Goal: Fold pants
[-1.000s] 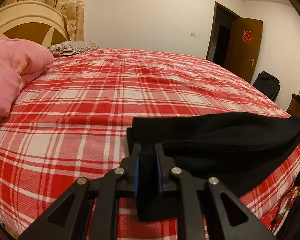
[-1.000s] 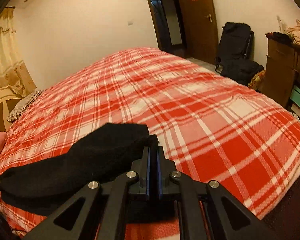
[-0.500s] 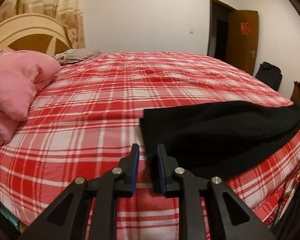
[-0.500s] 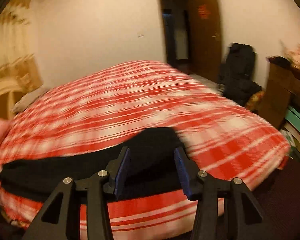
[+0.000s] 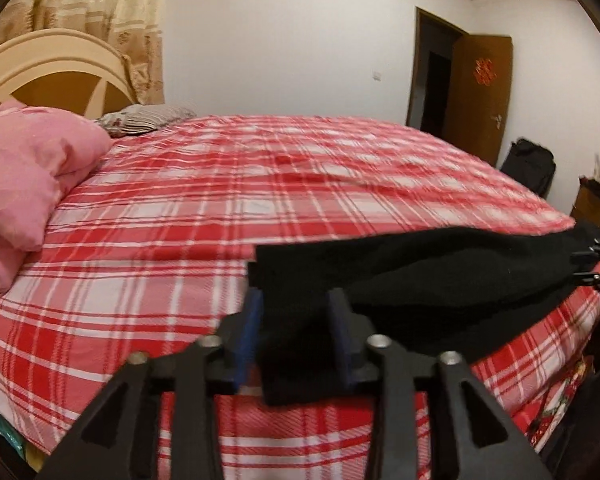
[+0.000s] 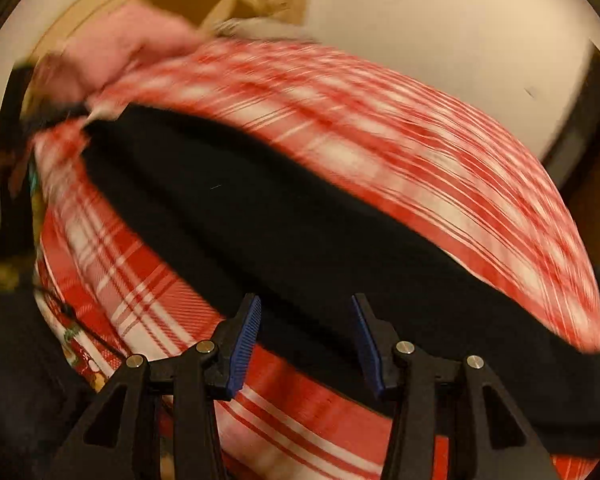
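Note:
Black pants [image 5: 440, 276] lie in a long folded strip along the near edge of the red plaid bed [image 5: 220, 208]. My left gripper [image 5: 296, 320] is at the strip's left end. Its jaws are opening, and the cloth end lies between the blue pads without being squeezed. The right wrist view is motion-blurred. There my right gripper [image 6: 306, 340] stands open over the middle of the pants [image 6: 260, 208], with cloth below the pads and nothing pinched. The right gripper's tip [image 5: 596, 264] also shows at the far right of the left wrist view, by the strip's other end.
A pink duvet [image 5: 24, 176] is bunched at the left by the cream headboard [image 5: 60, 76], with a striped pillow [image 5: 148, 118] behind it. An open brown door [image 5: 480, 92] and a black bag [image 5: 528, 168] stand beyond the bed's far right.
Both grippers were shut on the pants' ends and have let go. The left jaws have widened around its end. The right gripper has swung fast and rolled, so it now faces the headboard.

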